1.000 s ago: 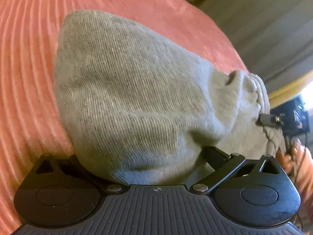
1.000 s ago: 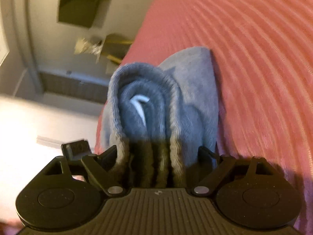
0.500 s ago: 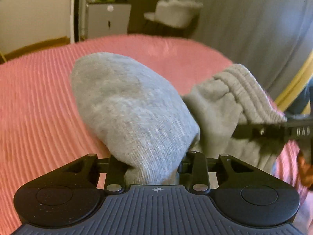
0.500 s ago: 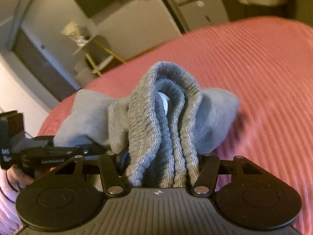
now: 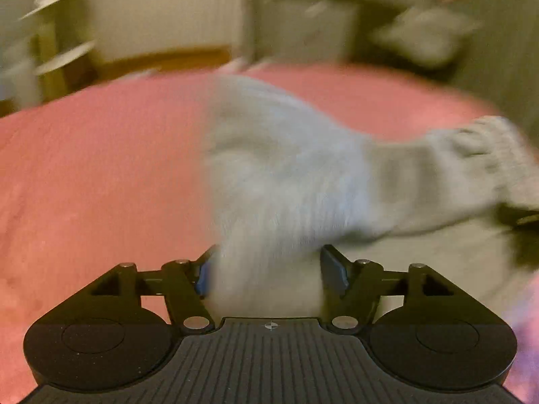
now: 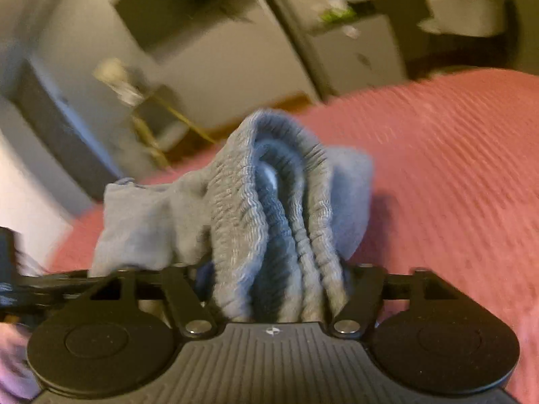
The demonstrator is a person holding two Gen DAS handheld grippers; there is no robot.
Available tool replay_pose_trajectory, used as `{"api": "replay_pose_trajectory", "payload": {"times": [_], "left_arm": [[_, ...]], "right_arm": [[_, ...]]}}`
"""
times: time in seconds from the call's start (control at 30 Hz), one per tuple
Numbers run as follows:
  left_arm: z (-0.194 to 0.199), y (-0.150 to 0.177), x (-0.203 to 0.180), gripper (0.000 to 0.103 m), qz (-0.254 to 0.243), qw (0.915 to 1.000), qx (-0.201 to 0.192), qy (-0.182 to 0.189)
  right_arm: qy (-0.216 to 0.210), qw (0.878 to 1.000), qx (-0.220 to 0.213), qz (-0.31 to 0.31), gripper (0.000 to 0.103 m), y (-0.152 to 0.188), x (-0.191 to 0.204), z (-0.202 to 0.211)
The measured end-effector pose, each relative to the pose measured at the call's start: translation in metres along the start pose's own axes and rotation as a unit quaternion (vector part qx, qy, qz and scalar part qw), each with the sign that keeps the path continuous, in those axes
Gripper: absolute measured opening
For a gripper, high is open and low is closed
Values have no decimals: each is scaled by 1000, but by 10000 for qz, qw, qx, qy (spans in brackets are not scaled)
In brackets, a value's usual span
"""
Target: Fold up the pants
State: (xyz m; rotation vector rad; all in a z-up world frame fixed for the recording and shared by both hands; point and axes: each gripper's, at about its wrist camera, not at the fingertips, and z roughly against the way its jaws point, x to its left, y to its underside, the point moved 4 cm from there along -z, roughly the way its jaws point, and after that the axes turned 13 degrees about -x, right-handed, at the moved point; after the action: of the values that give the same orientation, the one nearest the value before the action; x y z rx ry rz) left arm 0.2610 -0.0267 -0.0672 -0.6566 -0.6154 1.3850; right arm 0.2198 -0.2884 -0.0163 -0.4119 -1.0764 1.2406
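Both grippers have come up off the pink bedspread [image 5: 101, 181] within the last second, and the grey sweatpants [image 5: 286, 175] have come up with them. A second ago the cloth lay bunched low on the bed; now it hangs as a band between the two grippers, above the cover.

Left gripper [image 5: 266, 269]: a thick fold of the plain leg cloth fills the gap. Its jaws have just been opening wider, yet the fabric sits packed between them and the pads appear to bear on it — judged a hold on a bulky fold, though blur limits certainty.

Right gripper [image 6: 276, 286]: pinching the ribbed elastic waistband [image 6: 269, 208], doubled into several layers. Its jaws have likewise just been opening, with the waistband wedged between them.

Finding: the garment is lifted and stretched between two holds — consistent with carrying one end over for a fold. Risk: a loosening grip on either bundle could let layers slip.
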Motion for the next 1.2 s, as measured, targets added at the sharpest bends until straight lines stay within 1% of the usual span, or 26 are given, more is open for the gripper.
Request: {"api": "replay_pose_trajectory", "payload": {"times": [0.03,0.07,0.1,0.13,0.17,0.2,0.23,0.3,0.33,0.37,0.4,0.47,0.5,0.53,0.57,0.6,0.67,0.73,0.77,0.83,0.87,0.9,1.0,1.07,1.13,1.2], "left_arm": [[0,6,15,87,103,9997,29,-240],[7,9,28,92,321,9991,-144,-251],[19,12,41,91,581,9971,-403,-290],[27,14,47,90,670,9959,-504,-345],[36,15,50,90,685,9950,-590,-422],[43,16,47,90,669,9941,-722,-455],[51,16,35,91,648,9938,-835,-348],[59,23,14,95,558,9938,-953,116],[63,31,7,96,484,9941,-933,258],[59,38,-3,96,342,9956,-817,306],[50,44,-10,96,167,9978,-606,219],[33,68,-14,98,-101,9997,-233,-65],[33,73,-9,98,-17,9995,-317,-3],[41,78,-3,98,152,9992,-376,-4],[51,80,5,97,272,9989,-386,-34],[61,80,9,97,358,9984,-429,-34],[77,85,16,97,371,9977,-564,62],[69,91,16,97,264,9990,-347,84],[73,100,19,97,339,9991,-249,102],[75,103,25,99,618,9978,-122,222],[78,105,28,99,655,9975,44,254],[80,112,32,99,645,9976,205,151],[102,130,41,97,569,9974,151,-415],[121,143,38,98,716,9963,79,-476],[135,158,26,98,922,9952,105,-312],[145,177,8,98,960,9952,192,0]], "right_arm": [[409,9991,138,7,81,4,-10,-5],[707,9972,186,-167,86,5,-25,-5],[648,9968,134,-442,86,4,-35,2],[469,9968,24,-651,86,4,-39,9],[451,9959,-169,-765,86,4,-39,20],[651,9940,-409,-777,86,3,-38,32],[634,9927,-627,-813,86,1,-34,42],[57,9918,-786,-1003,86,4,-21,51],[-80,9918,-756,-1029,86,8,-16,53],[-41,9933,-720,-899,86,12,-9,51],[142,9957,-715,-568,86,19,-4,50],[521,9977,-428,82,86,33,-4,42],[956,9941,-224,453,86,40,-6,38],[1103,9919,-15,625,86,46,-8,36],[1087,9928,-28,506,86,47,-11,41],[1072,9935,-141,353,86,46,-10,48],[1199,9919,-340,263,86,43,-7,55],[1289,9899,-353,475,86,46,3,55],[1277,9898,-253,576,86,50,7,46],[1264,9894,157,697,86,60,8,33],[1340,9875,235,801,86,60,6,35],[1425,9860,160,849,86,60,7,41],[1748,9815,-182,759,86,53,13,73],[1810,9809,-280,659,86,60,19,93],[1652,9844,-252,557,86,80,28,105],[1417,9879,-181,610,86,109,43,115]]}}
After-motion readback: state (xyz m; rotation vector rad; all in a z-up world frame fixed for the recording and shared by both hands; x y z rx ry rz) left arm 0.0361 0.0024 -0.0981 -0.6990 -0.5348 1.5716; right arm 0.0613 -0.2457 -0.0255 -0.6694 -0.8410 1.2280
